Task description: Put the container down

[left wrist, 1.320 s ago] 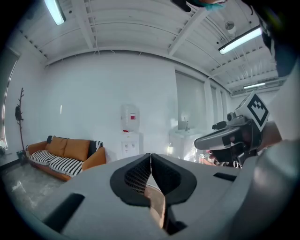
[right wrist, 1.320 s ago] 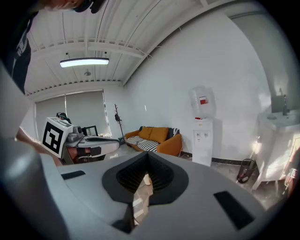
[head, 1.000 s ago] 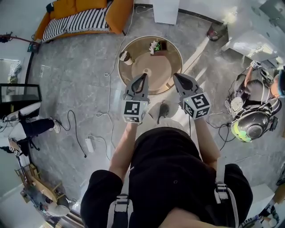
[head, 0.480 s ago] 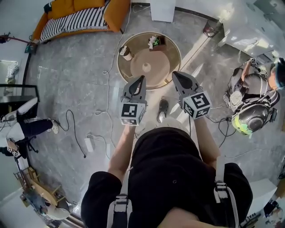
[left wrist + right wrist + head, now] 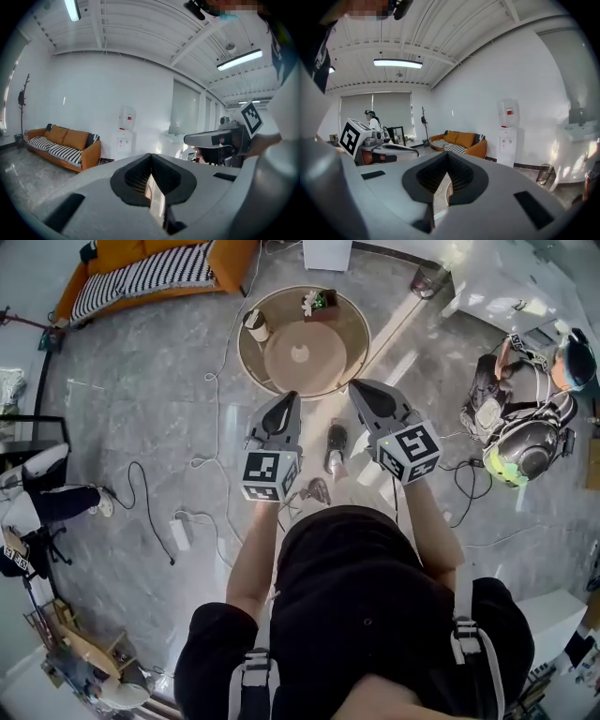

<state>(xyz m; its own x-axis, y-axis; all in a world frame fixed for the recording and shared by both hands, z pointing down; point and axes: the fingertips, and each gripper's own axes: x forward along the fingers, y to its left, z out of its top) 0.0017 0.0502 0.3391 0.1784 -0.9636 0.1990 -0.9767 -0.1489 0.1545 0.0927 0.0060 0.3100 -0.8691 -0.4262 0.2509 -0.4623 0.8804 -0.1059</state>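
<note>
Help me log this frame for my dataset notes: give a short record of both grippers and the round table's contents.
left gripper: jaws together, nothing held
right gripper: jaws together, nothing held
round tan table: on grey stone floor, ahead of both grippers
on table: small white cylindrical container near left rim; small potted green plant at far rim

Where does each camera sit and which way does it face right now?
Head view: on the person's head, facing steeply down at the round table; torso, forearms, left gripper, right gripper show.
Left gripper view: on that gripper, looking across the room; its shut jaws show.
Right gripper view: same, on the right gripper; shut jaws.
Both gripper views share the orange sofa and water dispenser.
</note>
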